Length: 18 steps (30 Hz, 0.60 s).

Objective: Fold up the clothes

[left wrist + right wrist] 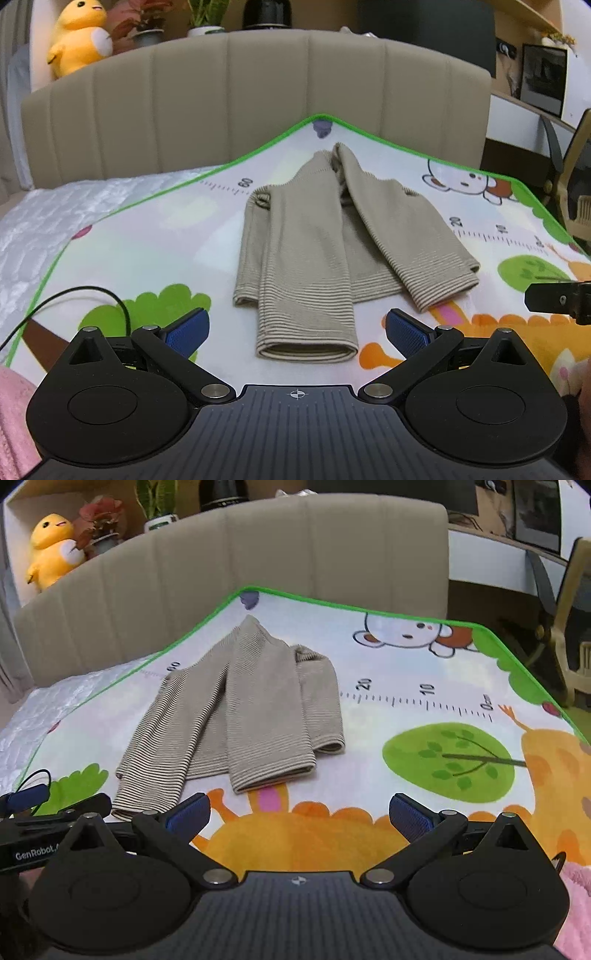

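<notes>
A beige striped sweater [314, 236] lies flat on a cartoon play mat [147, 243], its two sleeves folded in over the body. My left gripper [297, 334] is open, blue pads spread to either side of the near sleeve cuff, just short of it. In the right wrist view the same sweater [243, 709] lies ahead and to the left on the mat [424, 664]. My right gripper [299, 814] is open over the mat's orange print, with nothing between its fingers. The left gripper's tip [26, 799] shows at that view's left edge.
A padded beige headboard [236, 107] stands behind the mat, with a yellow plush duck [79, 37] and potted plants on the ledge above. White bedding [33, 229] lies left of the mat. A chair [570, 638] and desk stand at right. Pink fabric [576, 904] sits near me.
</notes>
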Motion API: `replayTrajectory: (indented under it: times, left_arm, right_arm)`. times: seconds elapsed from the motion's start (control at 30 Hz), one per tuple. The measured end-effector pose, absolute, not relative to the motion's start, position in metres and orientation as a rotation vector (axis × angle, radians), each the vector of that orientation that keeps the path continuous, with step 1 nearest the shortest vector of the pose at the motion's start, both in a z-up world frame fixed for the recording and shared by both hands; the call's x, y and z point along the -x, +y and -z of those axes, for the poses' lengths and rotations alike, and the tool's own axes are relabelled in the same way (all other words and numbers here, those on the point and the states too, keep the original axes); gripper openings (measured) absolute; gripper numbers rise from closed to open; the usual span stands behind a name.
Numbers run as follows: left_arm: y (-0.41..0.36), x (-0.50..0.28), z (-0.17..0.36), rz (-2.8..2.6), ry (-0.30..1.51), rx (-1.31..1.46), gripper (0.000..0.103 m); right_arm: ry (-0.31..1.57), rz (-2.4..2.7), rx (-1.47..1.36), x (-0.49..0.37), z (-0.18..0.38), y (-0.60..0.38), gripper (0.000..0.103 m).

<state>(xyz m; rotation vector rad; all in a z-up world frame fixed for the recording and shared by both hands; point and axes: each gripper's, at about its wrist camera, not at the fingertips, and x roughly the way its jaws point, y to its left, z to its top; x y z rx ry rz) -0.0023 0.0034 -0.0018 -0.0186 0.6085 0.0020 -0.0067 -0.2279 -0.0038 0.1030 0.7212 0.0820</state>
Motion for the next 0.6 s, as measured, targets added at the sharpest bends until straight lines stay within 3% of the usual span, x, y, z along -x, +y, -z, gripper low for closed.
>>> replayTrajectory:
  times: [0.6]
  left_arm:
    - [0.007, -0.001, 0.007, -0.026, 0.664, 0.043, 0.103]
  right_arm:
    - [0.733, -0.079, -0.046, 0.003, 0.009, -0.22, 0.103]
